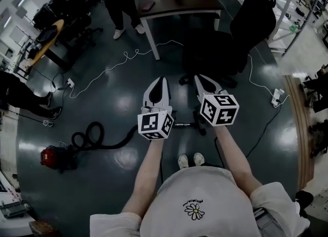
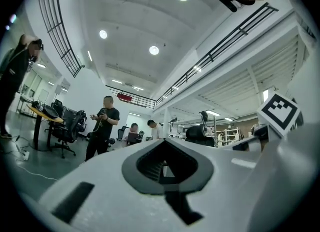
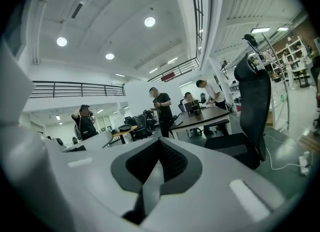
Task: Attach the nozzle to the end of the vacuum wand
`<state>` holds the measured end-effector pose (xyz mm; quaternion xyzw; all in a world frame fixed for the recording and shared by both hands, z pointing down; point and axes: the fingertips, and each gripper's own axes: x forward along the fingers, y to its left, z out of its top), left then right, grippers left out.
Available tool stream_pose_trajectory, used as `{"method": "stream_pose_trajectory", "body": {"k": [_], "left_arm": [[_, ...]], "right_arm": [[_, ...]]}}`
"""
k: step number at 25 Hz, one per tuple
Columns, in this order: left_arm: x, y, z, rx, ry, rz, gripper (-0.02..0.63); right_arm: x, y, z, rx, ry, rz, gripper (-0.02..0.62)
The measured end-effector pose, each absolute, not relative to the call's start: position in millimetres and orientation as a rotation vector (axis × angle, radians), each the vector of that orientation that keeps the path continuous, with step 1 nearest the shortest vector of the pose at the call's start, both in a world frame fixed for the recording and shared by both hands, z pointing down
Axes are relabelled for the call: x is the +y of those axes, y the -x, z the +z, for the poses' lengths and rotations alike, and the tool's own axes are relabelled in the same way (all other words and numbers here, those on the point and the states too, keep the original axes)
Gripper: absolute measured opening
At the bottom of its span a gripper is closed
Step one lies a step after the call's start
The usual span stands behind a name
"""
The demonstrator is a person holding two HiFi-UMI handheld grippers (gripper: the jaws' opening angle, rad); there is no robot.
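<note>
A wide dark green floor [image 1: 118, 92] is seen from above, with a black office chair [image 1: 225, 46] ahead. At lower left sits a red vacuum [image 1: 54, 156]; its black hose [image 1: 95, 137] loops, then runs right toward the person's shoes [image 1: 190, 160]. Just ahead of the shoes a thin silvery wand [image 1: 183, 125] lies on the floor, with only a short stretch showing between the two marker cubes. A dark piece [image 1: 203, 127] at its right end may be the nozzle (too small to tell).

The left gripper [image 1: 162, 81] and right gripper [image 1: 199, 79] are held side by side well above the floor, pointing forward. Each has its jaws together with nothing between them.

Likely trouble: the cubes hide most of the wand from the head view, so a reach down could miss it or knock it. The jaws must part first. The hose could also tug the wand out of line while the nozzle is pushed on.
</note>
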<state>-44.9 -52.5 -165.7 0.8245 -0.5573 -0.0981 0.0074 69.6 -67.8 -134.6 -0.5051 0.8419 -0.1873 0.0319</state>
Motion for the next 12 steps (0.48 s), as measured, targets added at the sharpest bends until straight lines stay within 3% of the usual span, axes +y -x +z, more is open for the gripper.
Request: {"method": "stream_pose_trajectory", "body": {"k": [12], "left_arm": [[-39.8, 58.4, -178.4, -1.771, -2.594, -0.389, 0.003]], "right_arm": [[-58.2, -58.0, -156.2, 2.608, 1.526, -0.457, 0.008]]}}
